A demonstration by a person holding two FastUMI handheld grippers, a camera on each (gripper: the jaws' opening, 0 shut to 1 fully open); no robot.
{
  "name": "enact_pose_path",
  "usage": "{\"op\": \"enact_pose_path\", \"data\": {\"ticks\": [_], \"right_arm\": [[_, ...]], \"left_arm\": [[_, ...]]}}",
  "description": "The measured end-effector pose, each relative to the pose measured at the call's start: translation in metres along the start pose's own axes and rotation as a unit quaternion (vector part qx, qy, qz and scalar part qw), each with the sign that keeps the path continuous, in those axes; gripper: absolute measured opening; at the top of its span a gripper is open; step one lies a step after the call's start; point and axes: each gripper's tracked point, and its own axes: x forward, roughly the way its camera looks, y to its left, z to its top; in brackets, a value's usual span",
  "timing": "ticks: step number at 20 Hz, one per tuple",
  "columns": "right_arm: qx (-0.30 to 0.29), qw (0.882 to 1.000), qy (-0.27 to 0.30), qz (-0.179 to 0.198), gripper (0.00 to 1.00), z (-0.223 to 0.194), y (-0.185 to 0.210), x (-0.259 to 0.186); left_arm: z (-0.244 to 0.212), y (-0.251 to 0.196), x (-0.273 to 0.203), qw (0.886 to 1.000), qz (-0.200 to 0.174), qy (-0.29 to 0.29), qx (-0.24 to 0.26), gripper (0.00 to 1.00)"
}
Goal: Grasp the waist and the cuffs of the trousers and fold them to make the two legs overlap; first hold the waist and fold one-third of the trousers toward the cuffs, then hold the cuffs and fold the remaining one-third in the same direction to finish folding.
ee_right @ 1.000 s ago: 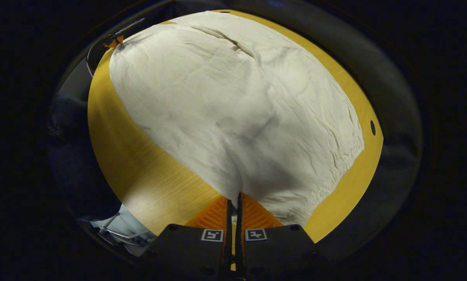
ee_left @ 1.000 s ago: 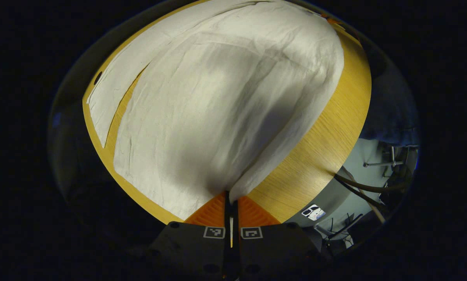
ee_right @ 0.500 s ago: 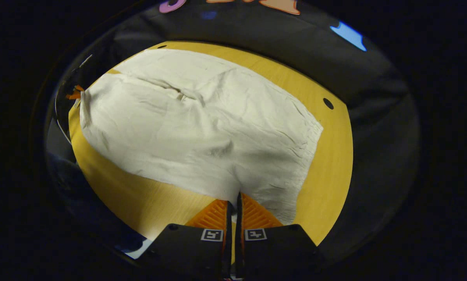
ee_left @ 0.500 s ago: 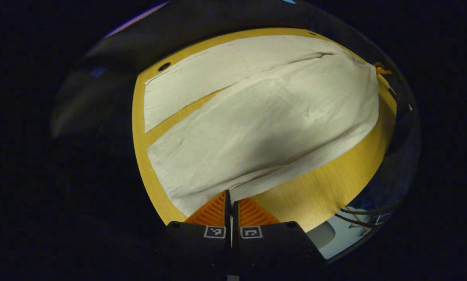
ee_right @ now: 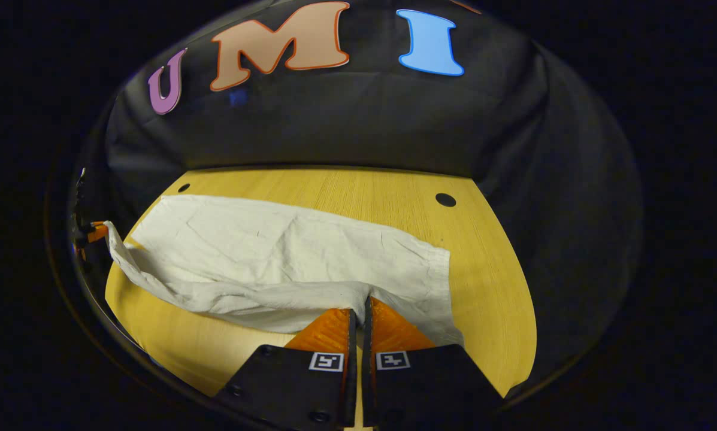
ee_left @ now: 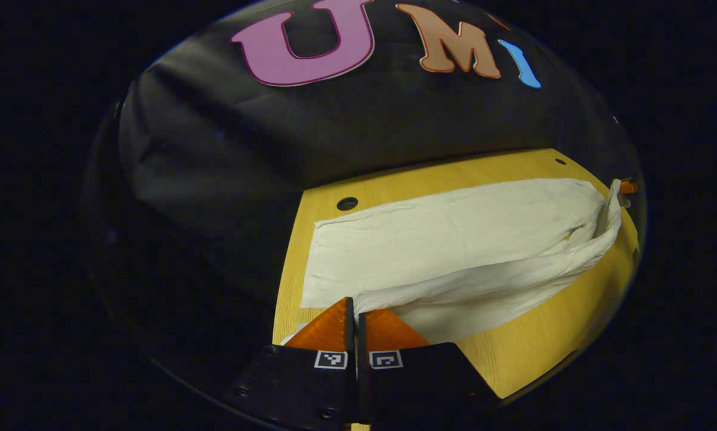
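Cream trousers (ee_left: 454, 239) lie lengthwise on a yellow wooden table (ee_left: 532, 347). My left gripper (ee_left: 352, 304) is shut on the cuff end of the near leg, whose edge is lifted and drapes off to the right. Far along that edge, the right gripper (ee_left: 626, 187) pinches the cloth. In the right gripper view the trousers (ee_right: 262, 245) stretch leftward, gathered waist at the right. My right gripper (ee_right: 360, 302) is shut on the waist's near edge, held just above the layer below. The left gripper (ee_right: 94, 230) holds the far end of that raised fold.
The black booth wall (ee_right: 334, 126) stands behind the table's far edge. Round holes pierce the tabletop near the back corners (ee_left: 347, 203) (ee_right: 445, 199). Bare wood (ee_right: 502, 287) runs to the right of the waist and along the near side (ee_right: 202, 347).
Both grippers have tipped up from looking down on the cloth to looking level. They carried the near leg's edge up and toward the far leg, whose cuff end is still uncovered.
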Motion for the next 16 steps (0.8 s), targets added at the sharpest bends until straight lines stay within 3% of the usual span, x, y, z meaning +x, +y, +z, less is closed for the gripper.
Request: {"op": "enact_pose_path", "data": {"ticks": [1,2,3,4,7,12,16], "right_arm": [[0.012,1.000,-0.011,-0.003,0.06,0.013,0.000,0.004],[0.022,1.000,-0.021,-0.005,0.06,0.025,0.001,0.012],[0.032,0.999,-0.033,-0.007,0.05,0.038,0.002,0.021],[0.036,0.998,-0.043,-0.011,0.05,0.052,0.003,0.030],[0.038,0.997,-0.068,-0.025,0.06,0.080,0.006,0.061],[0.048,0.995,-0.068,-0.049,0.05,0.091,0.009,0.125],[0.059,0.996,-0.051,-0.046,0.05,0.079,0.017,0.159]], "left_arm": [[0.031,0.004,0.039,1.000,0.003,-0.009,-0.016,0.00],[0.010,0.019,0.026,0.999,0.011,-0.024,-0.033,0.00],[0.035,0.007,0.069,0.998,0.019,-0.035,-0.048,0.00],[0.059,0.008,0.062,0.997,0.024,-0.046,-0.061,0.00],[0.093,0.020,0.108,0.995,0.032,-0.066,-0.068,0.00],[0.110,0.019,0.170,0.994,0.040,-0.067,-0.073,0.00],[0.102,0.015,0.212,0.994,0.049,-0.063,-0.076,0.00]]}}
